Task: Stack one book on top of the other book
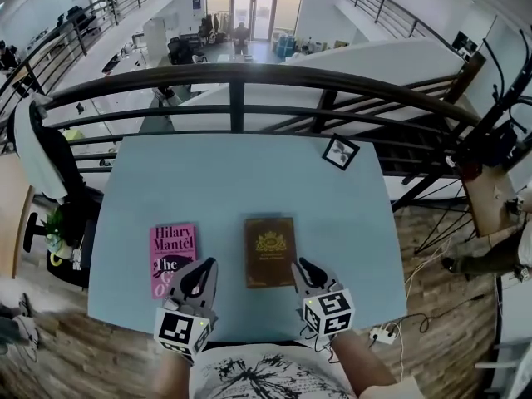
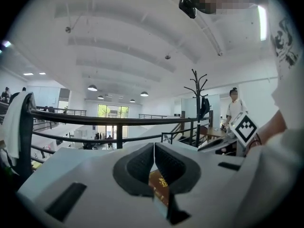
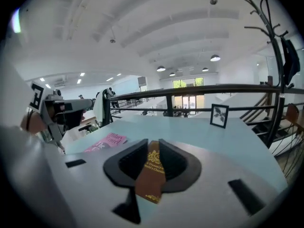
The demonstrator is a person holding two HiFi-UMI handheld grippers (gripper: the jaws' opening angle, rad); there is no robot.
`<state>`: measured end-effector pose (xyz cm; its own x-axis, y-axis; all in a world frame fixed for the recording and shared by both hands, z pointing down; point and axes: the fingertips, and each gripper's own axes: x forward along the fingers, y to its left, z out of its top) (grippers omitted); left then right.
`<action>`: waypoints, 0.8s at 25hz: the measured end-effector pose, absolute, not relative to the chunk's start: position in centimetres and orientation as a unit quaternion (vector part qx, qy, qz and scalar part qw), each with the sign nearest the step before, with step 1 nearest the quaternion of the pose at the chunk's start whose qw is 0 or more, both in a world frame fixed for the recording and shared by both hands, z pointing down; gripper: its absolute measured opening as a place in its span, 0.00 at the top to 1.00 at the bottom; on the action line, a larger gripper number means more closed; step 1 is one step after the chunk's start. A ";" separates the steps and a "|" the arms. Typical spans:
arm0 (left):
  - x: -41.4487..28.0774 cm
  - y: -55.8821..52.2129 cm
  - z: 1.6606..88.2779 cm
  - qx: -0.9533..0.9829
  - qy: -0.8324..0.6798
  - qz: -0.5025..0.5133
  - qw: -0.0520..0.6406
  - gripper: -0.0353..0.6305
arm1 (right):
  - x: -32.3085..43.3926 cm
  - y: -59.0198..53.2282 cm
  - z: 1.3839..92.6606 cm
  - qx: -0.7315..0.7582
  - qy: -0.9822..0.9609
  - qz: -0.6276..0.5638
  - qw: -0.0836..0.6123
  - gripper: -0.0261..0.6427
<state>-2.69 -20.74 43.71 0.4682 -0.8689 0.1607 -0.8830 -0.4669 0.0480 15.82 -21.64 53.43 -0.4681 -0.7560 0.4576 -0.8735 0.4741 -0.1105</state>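
Brown book (image 1: 270,252): flat on the counter (image 1: 233,181), cover up, toward the near edge and about midway across.
Pink book (image 1: 172,256): flat at 9 o'clock from the brown one, apart from it, with a bare strip of counter between them. Neither book lies on the other.
My left claw (image 1: 204,270): low at 6 o'clock, over the pink book's near right corner. In the left gripper view its pads meet at the tips, so it is pressed together on nothing. A sliver of the brown book shows below them.
My right claw (image 1: 306,268): at 6 o'clock too, just beside the brown book's right edge near its near corner. Its pads stand a little apart. In the right gripper view the brown cover shows through the gap, lying on the counter beyond them, and I see no pinch on it.
Near edge: right under both claws, close to the books' near ends.
Left edge: close to the pink book at 9 o'clock.
Right edge: well apart from the brown book at 3 o'clock, with bare counter between.
Far edge: at 12 o'clock, up against a dark railing (image 1: 237,77) with a lower floor beyond.
Open room: the far half of the counter, from both books toward 12 o'clock, is bare surface.
Framed picture (image 1: 341,152): upright at 1 o'clock near the far right corner, well apart from the books.
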 end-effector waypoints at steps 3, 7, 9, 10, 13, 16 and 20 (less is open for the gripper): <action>-2.5 -21.3 45.0 0.856 -0.508 0.064 0.068 0.93 | 15.8 -22.8 57.7 0.458 -0.837 0.221 0.203 0.72; -1.6 -22.2 47.1 0.861 -0.496 0.075 0.078 0.93 | 16.7 -24.8 62.5 0.450 -0.812 0.311 0.207 0.68; -1.2 -22.5 47.9 0.862 -0.492 0.079 0.088 0.93 | 17.1 -25.5 64.4 0.451 -0.794 0.354 0.204 0.66; -1.1 -22.7 48.4 0.862 -0.492 0.080 0.091 0.93 | 17.3 -25.7 65.2 0.451 -0.785 0.371 0.204 0.65; -0.9 -23.0 50.1 0.862 -0.491 0.085 0.090 0.93 | 17.7 -26.3 67.5 0.452 -0.767 0.405 0.207 0.62; -0.8 -23.2 52.1 0.862 -0.490 0.098 0.086 0.93 | 17.5 -26.8 69.5 0.443 -0.756 0.433 0.211 0.61; -0.6 -23.4 54.1 0.859 -0.491 0.107 0.094 0.93 | 17.1 -26.8 70.8 0.435 -0.751 0.446 0.219 0.65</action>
